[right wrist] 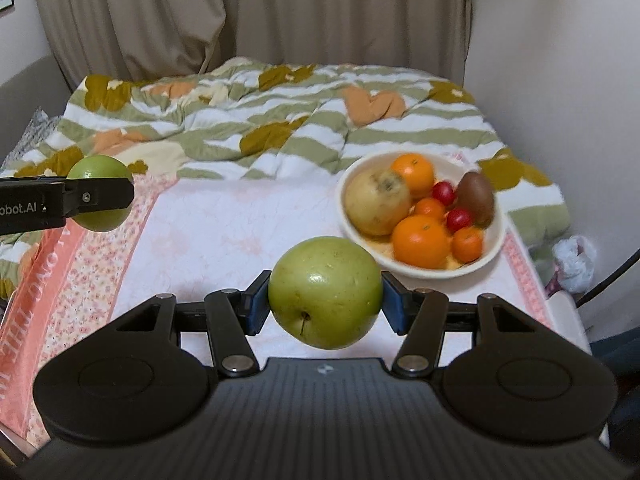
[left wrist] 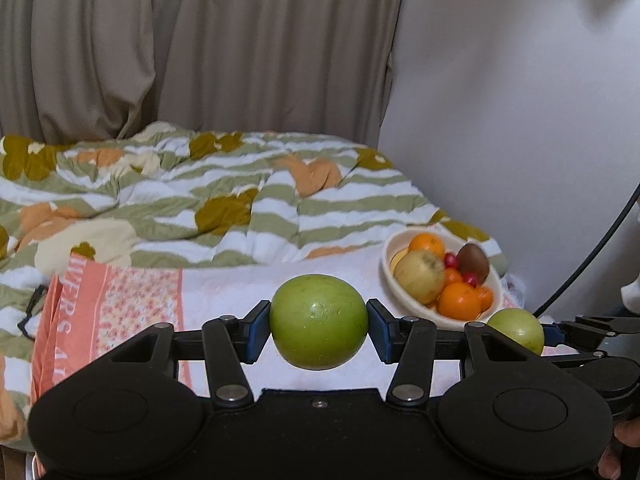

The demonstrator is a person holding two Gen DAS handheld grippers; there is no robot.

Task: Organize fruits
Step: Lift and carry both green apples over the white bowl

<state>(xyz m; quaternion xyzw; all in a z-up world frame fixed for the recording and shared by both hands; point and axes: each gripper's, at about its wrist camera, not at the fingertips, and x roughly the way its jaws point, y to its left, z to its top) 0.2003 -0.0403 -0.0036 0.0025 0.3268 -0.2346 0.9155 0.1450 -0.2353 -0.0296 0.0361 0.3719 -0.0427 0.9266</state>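
While each green apple sits clamped between tool pads, you carry both above bed. Left tool [left wrist: 319,328] clenched on smaller green apple [left wrist: 319,321]; right tool [right wrist: 325,307] clenched on bigger green apple [right wrist: 325,303], stem end facing camera. Bowl [right wrist: 496,250] ahead to right on pink cloth [right wrist: 208,240], already crowded: oranges [right wrist: 420,241], yellow apple [right wrist: 377,202], kiwi [right wrist: 475,199], cherry tomatoes [right wrist: 457,219]. If bowl is goal, approach one tool at time, lower onto open gap, release low so nothing rolls out.
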